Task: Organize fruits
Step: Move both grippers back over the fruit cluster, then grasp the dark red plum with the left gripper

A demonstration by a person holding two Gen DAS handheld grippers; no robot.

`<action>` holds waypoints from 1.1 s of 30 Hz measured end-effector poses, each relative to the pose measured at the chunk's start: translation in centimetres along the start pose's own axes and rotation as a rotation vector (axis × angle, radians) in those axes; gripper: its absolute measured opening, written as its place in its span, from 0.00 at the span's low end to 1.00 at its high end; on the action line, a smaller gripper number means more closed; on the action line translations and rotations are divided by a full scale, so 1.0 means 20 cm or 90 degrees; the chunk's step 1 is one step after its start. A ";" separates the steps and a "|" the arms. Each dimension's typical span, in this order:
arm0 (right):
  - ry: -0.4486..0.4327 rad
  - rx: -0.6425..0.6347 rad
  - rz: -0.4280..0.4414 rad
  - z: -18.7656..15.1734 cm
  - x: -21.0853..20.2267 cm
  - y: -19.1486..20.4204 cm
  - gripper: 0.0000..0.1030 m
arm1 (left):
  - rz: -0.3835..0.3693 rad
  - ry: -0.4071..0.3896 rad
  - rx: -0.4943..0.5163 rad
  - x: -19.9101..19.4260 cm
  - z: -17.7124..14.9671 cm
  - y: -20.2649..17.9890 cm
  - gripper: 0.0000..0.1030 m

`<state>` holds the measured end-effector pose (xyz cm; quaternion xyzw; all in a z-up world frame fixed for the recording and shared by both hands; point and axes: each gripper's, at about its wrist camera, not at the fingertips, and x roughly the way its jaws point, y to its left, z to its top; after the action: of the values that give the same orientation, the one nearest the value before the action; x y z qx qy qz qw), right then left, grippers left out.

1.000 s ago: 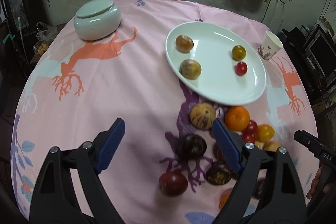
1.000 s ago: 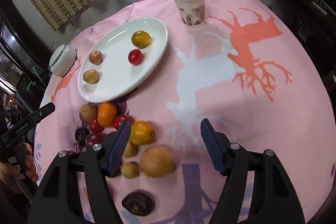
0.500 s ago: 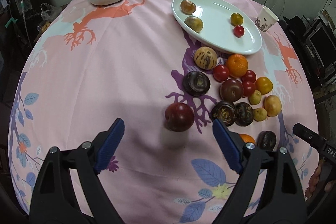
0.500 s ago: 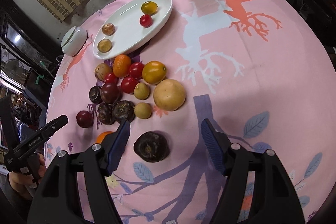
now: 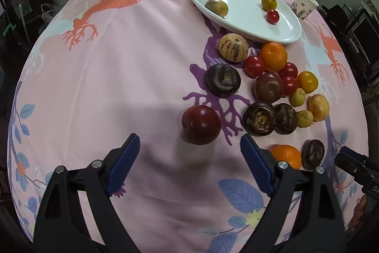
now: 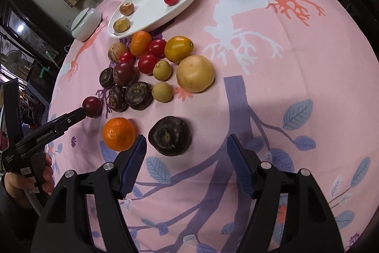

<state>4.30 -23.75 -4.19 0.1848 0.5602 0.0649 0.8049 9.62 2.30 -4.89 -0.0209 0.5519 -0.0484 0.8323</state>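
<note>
Left wrist view: oval plate (image 5: 246, 13) runs upper-left to lower-right; both tongs (image 5: 189, 153) (image 6: 187, 148) gape, empty.

— What are you seeing on your left gripper (image 5: 189, 153)?

— You are looking at black plastic arms carrying ribbed blue pads (image 5: 124, 164) and round silver screws.

— And your right gripper (image 6: 186, 153)?

— It is showing you the same build. In its view, white "GenRobot.AI" lettering is running along the black handle your left hand (image 6: 28, 179) is wrapping.
</note>
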 end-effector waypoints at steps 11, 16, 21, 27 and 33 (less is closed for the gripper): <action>0.026 -0.009 0.004 0.03 0.09 0.02 0.68 | -0.003 0.030 -0.019 0.10 0.03 0.02 0.86; 0.037 -0.015 0.006 0.03 0.13 0.03 0.68 | -0.014 0.052 -0.060 0.15 0.03 0.05 0.86; 0.043 -0.010 0.007 0.04 0.14 0.02 0.68 | -0.001 0.057 -0.065 0.17 0.03 0.06 0.86; 0.039 -0.018 0.007 0.04 0.13 0.02 0.68 | 0.006 0.072 -0.073 0.20 0.05 0.06 0.84; 0.033 -0.048 -0.012 0.03 0.12 0.04 0.68 | -0.049 0.063 -0.032 0.18 0.08 -0.01 0.39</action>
<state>5.88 -22.40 -5.84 0.1470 0.5798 0.0831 0.7971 12.53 1.63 -7.48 -0.0608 0.5921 -0.0672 0.8008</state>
